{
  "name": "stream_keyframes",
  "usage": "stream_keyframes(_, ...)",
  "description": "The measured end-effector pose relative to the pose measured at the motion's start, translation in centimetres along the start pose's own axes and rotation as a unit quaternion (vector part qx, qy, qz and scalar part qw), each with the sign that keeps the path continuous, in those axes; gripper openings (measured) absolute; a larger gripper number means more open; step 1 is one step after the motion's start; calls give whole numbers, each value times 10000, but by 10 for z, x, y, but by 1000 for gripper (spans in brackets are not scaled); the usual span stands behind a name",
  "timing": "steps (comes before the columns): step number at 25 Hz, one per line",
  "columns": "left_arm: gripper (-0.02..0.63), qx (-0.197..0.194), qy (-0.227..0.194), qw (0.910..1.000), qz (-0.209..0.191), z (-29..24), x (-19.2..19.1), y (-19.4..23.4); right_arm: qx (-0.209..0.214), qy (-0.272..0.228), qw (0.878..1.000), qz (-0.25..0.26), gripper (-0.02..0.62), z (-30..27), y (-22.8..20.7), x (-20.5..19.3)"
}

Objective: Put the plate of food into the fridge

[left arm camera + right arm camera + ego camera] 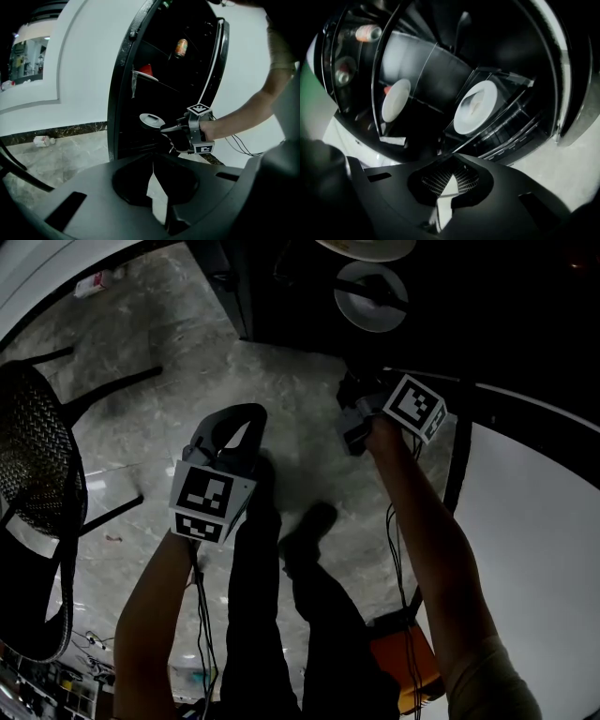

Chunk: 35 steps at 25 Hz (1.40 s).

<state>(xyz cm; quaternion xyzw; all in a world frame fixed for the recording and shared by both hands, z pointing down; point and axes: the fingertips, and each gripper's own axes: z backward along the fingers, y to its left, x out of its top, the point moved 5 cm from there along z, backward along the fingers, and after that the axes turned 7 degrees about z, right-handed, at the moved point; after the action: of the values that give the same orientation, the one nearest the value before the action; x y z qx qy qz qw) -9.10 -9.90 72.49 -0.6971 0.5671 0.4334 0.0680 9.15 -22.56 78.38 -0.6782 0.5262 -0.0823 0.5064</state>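
Left gripper (228, 439), jaws pinched together on nothing, forearm held low; right gripper (356, 418), likewise closed and empty, arm stretched toward the open fridge (123, 93) — best drawn straight back, clear of the glass shelf (512, 93) — plate of food (476, 107) beyond, resting on that shelf inside.

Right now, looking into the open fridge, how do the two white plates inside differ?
The upper plate sits higher in the fridge, with something red beside it; the lower plate sits beneath it. The lower plate carries a dark item; the upper plate's face looks bare. Both are round and white.
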Motion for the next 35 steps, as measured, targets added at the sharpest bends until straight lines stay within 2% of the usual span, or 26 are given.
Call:
stream_keyframes(5, 12, 65, -61, 10000, -23, 4, 7, 4, -18, 325, 9990, 292, 20, -3, 10, -4)
stream_keyframes(18, 12, 126, -142, 9998, 7, 10, 23, 0, -285, 588, 9952, 722, 20, -1, 21, 16)
stream_keyframes(20, 11, 156, -171, 9997, -15, 12, 28, 1, -240, 690, 9924, 987, 20, -2, 28, 15)
stream_keyframes(23, 11, 247, -272, 9993, 11, 15, 32, 5, -84, 1016, 9793, 1751, 20, -4, 44, 7)
stream_keyframes(27, 11, 327, -287, 9988, 204, 22, 28, 8, -21, 1373, 9622, 2353, 20, -2, 65, -8)
stream_keyframes(30, 11, 280, -235, 9990, 267, 30, 34, 6, -244, 1611, 9461, 2799, 20, 6, 82, -10)
stream_keyframes(35, 11, 187, -202, 9992, 296, 43, 60, 9, -731, 1720, 9277, 3232, 20, 17, 109, -2)
